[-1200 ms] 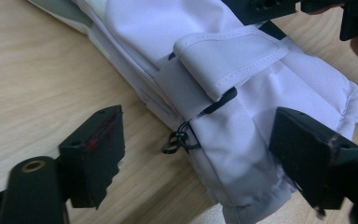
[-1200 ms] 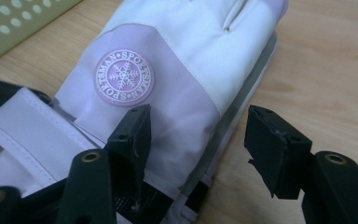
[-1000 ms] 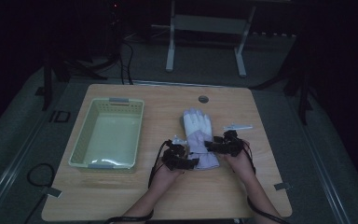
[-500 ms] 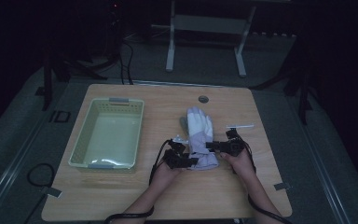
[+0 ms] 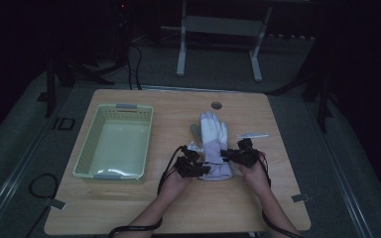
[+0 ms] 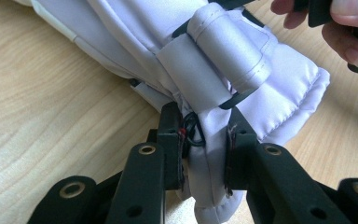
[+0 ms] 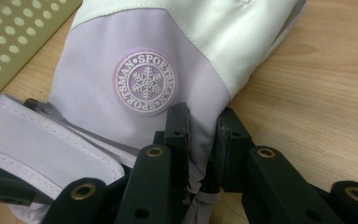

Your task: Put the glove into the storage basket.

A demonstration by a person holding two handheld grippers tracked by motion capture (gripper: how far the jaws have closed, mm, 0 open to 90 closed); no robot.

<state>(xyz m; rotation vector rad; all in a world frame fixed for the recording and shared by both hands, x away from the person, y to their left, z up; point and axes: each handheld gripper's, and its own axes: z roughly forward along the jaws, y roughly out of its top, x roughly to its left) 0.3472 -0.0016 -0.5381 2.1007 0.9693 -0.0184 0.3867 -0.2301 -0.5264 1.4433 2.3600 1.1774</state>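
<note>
Pinching the cuff end of a pale lilac winter glove (image 5: 213, 148), both grippers sit close to the near edge of the desk (image 5: 129, 208), a little right of its middle. The left gripper (image 6: 204, 140) has its two black jaws closed on a fold of the cuff fabric, with a thin black loop caught against the inner face of one jaw; just beyond them a grey strap (image 6: 228, 51) is rolled over the quilted cuff. At the top right corner of the left gripper view, fingers of the other hand (image 6: 340, 28) wrap around black gripper parts.

The right gripper (image 7: 200, 135) likewise has its jaws pressed onto a pleat of the glove, right below a round badge (image 7: 145, 83) with a snowflake and the lettering SPORTSMAN. A loose grey strap end lies beside the jaws, toward the perforated wall of a basket (image 7: 14, 32).

From the high view the glove lies flat on the wood, cuff toward the person and white fingers pointing at the far edge. The person's forearms come in from the near edge, one to each gripper (image 5: 191, 166) (image 5: 243, 154). A small grey object (image 5: 196, 132) lies just left of the glove's fingers and a thin silvery one (image 5: 253, 135) just right of them. The pale green basket (image 5: 115, 141) stands on the left half of the desk, well apart from the glove. A round hole (image 5: 217, 105) sits near the far edge
</note>
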